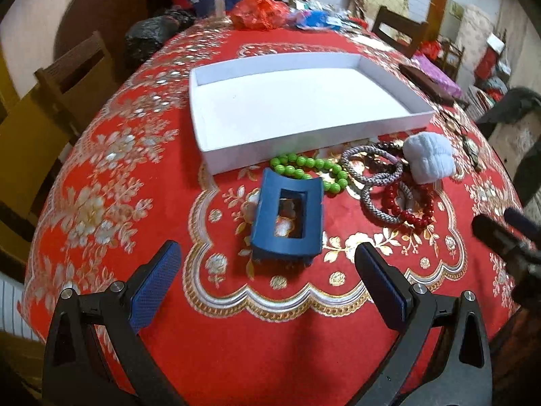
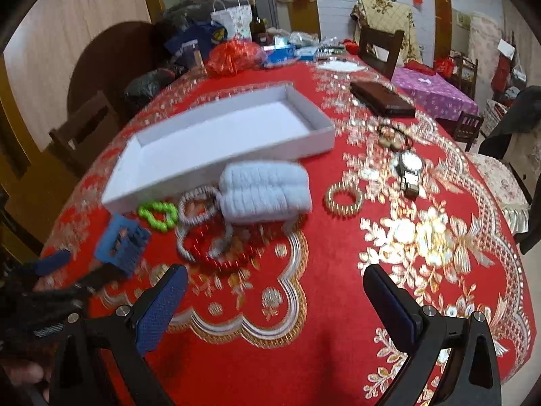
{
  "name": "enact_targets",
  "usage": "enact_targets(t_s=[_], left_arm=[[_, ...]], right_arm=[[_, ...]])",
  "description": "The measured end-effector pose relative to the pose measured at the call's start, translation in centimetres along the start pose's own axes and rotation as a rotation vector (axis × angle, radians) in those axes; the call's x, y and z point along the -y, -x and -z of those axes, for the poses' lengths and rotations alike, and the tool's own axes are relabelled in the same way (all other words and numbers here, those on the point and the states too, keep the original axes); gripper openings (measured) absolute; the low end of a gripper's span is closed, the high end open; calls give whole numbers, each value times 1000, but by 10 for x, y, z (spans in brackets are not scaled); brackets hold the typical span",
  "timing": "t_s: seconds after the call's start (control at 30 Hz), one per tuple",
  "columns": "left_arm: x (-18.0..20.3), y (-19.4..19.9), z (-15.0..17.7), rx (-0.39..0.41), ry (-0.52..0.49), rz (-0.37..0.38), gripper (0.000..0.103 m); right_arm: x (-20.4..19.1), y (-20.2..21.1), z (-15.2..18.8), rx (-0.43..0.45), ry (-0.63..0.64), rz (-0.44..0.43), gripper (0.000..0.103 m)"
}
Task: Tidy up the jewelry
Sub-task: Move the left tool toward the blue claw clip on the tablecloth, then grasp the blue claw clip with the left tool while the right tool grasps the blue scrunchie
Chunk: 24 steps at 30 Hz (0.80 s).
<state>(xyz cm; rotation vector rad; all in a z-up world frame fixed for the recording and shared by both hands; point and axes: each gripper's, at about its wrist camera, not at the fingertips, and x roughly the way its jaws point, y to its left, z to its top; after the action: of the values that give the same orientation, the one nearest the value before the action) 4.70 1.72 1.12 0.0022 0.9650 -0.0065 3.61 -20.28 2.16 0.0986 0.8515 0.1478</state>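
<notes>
— What colours do I have on my feeds?

— A red tablecloth (image 1: pixel 142 182) patterned with gold and silver flowers and scalloped borders. The shallow tray (image 1: pixel 304 142) is plain white. I see a dark blue hair claw (image 1: pixel 287 220), a bright green bead bracelet (image 1: pixel 314 169), a deep red bead bracelet (image 1: pixel 409 209) and grey woven hair ties (image 1: pixel 372 169).

— And on the right?

— A pale blue fluffy scrunchie (image 2: pixel 263 189), a gold coil bracelet (image 2: pixel 343 198), a dark brown case (image 2: pixel 382 98). My gripper pads (image 2: pixel 162 308) are textured blue on black frames.
</notes>
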Motion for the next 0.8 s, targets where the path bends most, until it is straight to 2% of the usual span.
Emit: enact_targets(t_s=[0.1, 0.17, 0.23, 0.3, 0.4, 0.47, 0.5, 0.57, 0.6, 0.63, 0.7, 0.8], left_arm=[[5, -6, -8, -1, -41, 20, 103], [6, -14, -12, 2, -57, 3, 102], [4, -19, -15, 1, -40, 15, 95], [0, -21, -16, 1, -18, 44, 92], [-1, -30, -19, -9, -19, 49, 86], [-2, -34, -19, -16, -2, 73, 85], [-3, -36, -19, -20, 7, 84, 82], [-5, -39, -19, -29, 25, 103, 68], [-6, -40, -18, -33, 32, 109, 55], [-6, -41, -17, -34, 39, 118, 49], [-5, -38, -14, -16, 27, 109, 47], [-7, -35, -9, -11, 28, 91, 47]], right_arm=[[-1, -4, -1, -13, 3, 27, 103], [-2, -10, 1, -26, 13, 44, 103], [-3, -12, 2, -16, 29, 47, 103], [-6, -14, 3, -29, 54, 51, 103], [-5, -15, 3, -21, 76, 52, 103], [-1, -16, 1, -19, 71, 24, 103], [2, -15, -3, -6, 61, -3, 102], [4, -19, -16, -8, 81, -62, 99], [3, -21, -22, -7, 100, -76, 99], [2, -24, -28, -6, 131, -88, 99], [-1, -36, -41, -22, 171, -109, 99], [2, -56, -53, -40, 152, -174, 99]])
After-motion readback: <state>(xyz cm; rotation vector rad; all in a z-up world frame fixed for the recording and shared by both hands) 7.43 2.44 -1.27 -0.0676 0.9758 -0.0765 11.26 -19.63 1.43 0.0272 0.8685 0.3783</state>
